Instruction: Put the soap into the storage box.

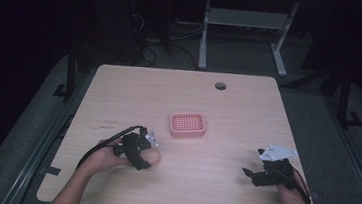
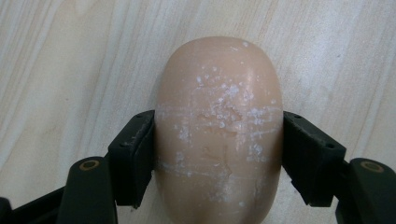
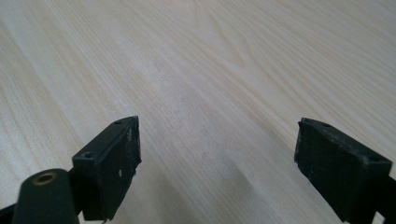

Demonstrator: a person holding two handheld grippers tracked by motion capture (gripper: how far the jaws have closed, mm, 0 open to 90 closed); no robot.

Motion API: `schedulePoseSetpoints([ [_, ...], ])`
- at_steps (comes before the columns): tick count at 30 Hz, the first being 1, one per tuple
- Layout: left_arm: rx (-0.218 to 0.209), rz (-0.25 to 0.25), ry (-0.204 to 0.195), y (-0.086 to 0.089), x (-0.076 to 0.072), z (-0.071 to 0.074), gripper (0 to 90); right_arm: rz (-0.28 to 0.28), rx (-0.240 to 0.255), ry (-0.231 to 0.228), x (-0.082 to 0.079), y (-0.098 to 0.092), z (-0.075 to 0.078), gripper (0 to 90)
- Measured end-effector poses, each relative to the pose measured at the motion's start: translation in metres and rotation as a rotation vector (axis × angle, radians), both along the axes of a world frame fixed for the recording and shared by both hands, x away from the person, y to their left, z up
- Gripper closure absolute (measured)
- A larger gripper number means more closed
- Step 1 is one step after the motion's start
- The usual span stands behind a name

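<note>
On the left of the table (image 1: pixel 119 91) we saw the left hand (image 1: pixel 103 159) holding the left gripper (image 1: pixel 145 155) down at a peach-coloured bar of soap (image 1: pixel 152 155), which lay on the near left part of the wooden top. In the left gripper view the soap (image 2: pixel 218 126) ran lengthwise away from the camera, its long axis in line with the jaws and its rounded far end pointing off beyond them. The two black jaws pressed against its opposite long sides, one on each, so we took the claw to be clamped on the bar at about its middle. The soap was a smooth oval, pale tan, scuffed with fine white scratches and flecks across its upper face. Near the table's centre, apart from the soap, sat a pink soap dish (image 1: pixel 187 124) with a grid of holes. Farther back a round cable hole (image 1: pixel 220 85) broke the top. On the near right, the right hand (image 1: pixel 294 193) held the right gripper (image 1: pixel 251 175) low over bare wood; in the right gripper view its jaws (image 3: pixel 217 154) stood wide apart, gripping nothing.
</note>
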State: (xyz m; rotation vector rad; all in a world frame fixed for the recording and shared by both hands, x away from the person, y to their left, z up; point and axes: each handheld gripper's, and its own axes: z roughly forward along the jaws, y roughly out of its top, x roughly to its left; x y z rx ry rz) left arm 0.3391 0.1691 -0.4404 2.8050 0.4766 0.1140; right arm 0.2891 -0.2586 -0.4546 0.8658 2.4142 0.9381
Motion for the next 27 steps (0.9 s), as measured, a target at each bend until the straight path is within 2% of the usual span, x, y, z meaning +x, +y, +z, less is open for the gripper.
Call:
schedulePoseSetpoints([
  [13,0.006,0.005,0.007,-0.001,-0.001,0.001,32.3,0.000,0.001,0.005,0.000,-0.001,0.000,14.0],
  [16,0.015,-0.007,0.003,-0.002,-0.001,0.005,32.2,-0.001,0.002,0.005,0.000,0.000,0.000,14.0],
  [27,-0.012,-0.007,-0.022,-0.007,0.003,0.019,32.2,0.000,0.001,0.001,0.000,0.000,0.000,13.9],
])
